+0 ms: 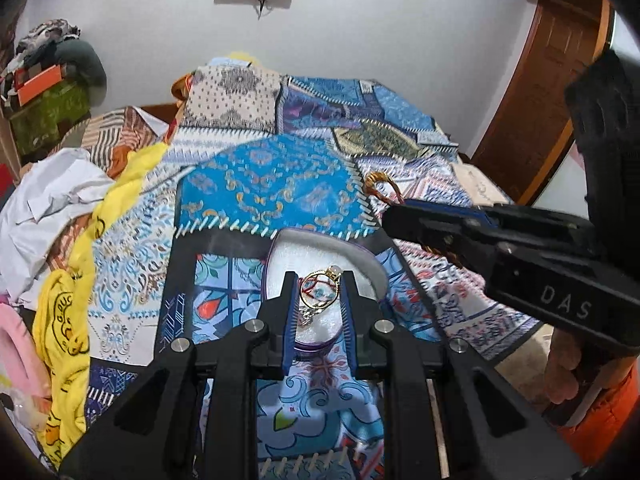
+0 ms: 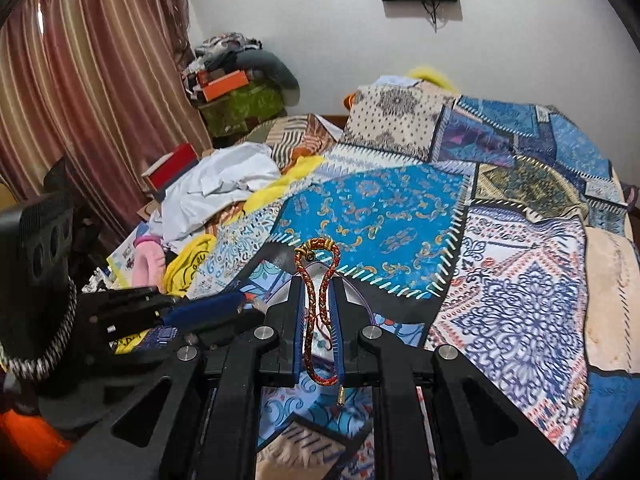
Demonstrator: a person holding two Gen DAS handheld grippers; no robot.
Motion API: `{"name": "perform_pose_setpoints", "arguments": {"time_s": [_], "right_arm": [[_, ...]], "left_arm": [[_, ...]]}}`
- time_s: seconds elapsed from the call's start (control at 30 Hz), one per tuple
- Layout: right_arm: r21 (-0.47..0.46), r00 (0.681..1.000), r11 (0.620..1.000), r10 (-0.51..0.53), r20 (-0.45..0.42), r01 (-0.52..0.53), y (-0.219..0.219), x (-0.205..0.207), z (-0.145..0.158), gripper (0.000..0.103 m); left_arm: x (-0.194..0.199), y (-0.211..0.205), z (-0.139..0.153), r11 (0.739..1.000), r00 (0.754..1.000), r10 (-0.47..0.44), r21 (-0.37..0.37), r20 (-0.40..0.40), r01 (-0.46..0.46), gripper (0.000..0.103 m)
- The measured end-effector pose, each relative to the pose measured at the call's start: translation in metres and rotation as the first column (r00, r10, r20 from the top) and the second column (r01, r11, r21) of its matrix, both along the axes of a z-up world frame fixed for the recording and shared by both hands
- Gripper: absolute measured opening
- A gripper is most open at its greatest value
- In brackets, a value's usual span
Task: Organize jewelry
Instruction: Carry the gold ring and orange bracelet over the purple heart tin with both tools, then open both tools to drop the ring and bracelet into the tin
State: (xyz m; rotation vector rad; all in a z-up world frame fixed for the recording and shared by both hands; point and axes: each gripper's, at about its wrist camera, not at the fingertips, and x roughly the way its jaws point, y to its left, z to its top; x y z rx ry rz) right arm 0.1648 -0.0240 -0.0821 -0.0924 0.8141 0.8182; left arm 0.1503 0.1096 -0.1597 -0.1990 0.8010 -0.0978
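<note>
The left tool (image 1: 319, 300) pinches a gold ring (image 1: 319, 293) over the white tray (image 1: 372, 270) at twelve o'clock, the right tool (image 2: 319, 316) clamps a braided bracelet (image 2: 318, 312); either thin piece could slip onto the bed (image 1: 264, 184).

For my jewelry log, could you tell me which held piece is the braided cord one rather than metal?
The red-and-gold braided bracelet in the right gripper; the left gripper holds a thin gold metal ring instead.
</note>
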Motion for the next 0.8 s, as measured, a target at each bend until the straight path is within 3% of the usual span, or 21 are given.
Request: {"name": "perform_pose_setpoints", "arguments": {"time_s": [0.37,0.67,0.8], "right_arm": [[-0.061,0.995,0.997,0.045,-0.094,-0.051,0.026,0.021,-0.032,0.011],[-0.069,0.991,0.996,0.045,-0.125,-0.054,0.028,0.023,-0.037,0.011],[-0.077,0.99,0.996,0.032,-0.14,-0.043,0.027,0.026,-0.039,0.017]], "left_arm": [[0.01,0.008,-0.018,1.0,1.0,-0.014,-0.012,-0.026,0.013,0.019],[0.009,0.007,-0.018,1.0,1.0,-0.008,-0.002,-0.016,0.008,0.019],[0.003,0.011,-0.014,1.0,1.0,0.006,0.007,-0.004,-0.006,0.019]]}}
